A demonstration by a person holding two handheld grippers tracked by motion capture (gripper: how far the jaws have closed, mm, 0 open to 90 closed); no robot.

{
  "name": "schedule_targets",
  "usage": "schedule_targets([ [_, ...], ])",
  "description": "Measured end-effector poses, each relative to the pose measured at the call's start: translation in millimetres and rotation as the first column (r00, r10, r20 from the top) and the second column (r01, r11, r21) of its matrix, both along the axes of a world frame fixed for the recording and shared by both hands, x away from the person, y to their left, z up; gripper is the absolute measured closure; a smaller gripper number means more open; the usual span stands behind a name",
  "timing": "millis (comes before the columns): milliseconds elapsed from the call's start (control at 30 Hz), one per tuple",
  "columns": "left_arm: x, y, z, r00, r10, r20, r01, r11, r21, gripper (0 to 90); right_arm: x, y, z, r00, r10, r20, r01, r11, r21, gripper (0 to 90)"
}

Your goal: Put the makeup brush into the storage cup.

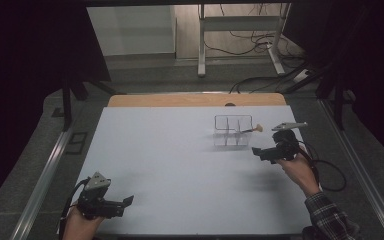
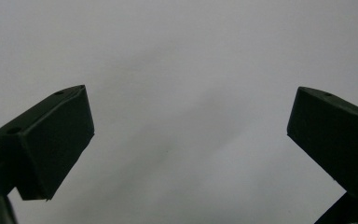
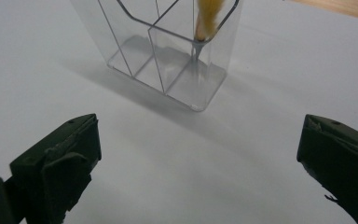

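digit "9" on dark plate (image 1: 78,142) left of table; no other readable text.

Clear divided organizer (image 1: 233,131) upright on table; brush (image 1: 250,130) leaning inside.

Left hand-held gripper (image 1: 126,201) sits low at the bench's near left corner, jaws wide apart; right hand-held gripper (image 1: 256,151) hovers near the right edge, jaws spread, empty

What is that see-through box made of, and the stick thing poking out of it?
The box looks like clear, glossy hard plastic: the table shows through its walls and dividers, and the edges catch light. The stick has a yellowish, matte handle, maybe wood, narrowing to a thin grey stem, maybe metal; it is too blurred to be sure.
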State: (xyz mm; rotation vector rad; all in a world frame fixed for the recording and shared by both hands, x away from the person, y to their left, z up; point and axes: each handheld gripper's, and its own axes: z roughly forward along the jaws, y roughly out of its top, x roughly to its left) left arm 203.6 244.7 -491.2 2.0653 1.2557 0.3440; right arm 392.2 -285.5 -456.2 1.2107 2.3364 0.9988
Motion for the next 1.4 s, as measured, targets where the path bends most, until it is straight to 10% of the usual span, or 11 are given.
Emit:
schedule_targets([
  [1400,0.2,0.1,0.0,1.0,-0.001,-0.001,0.001,1.0,0.0,1.1,-29.8,-5.0,-0.5,0.9992,0.04,0.004,-0.039,0.998,-0.041,0.0],
])
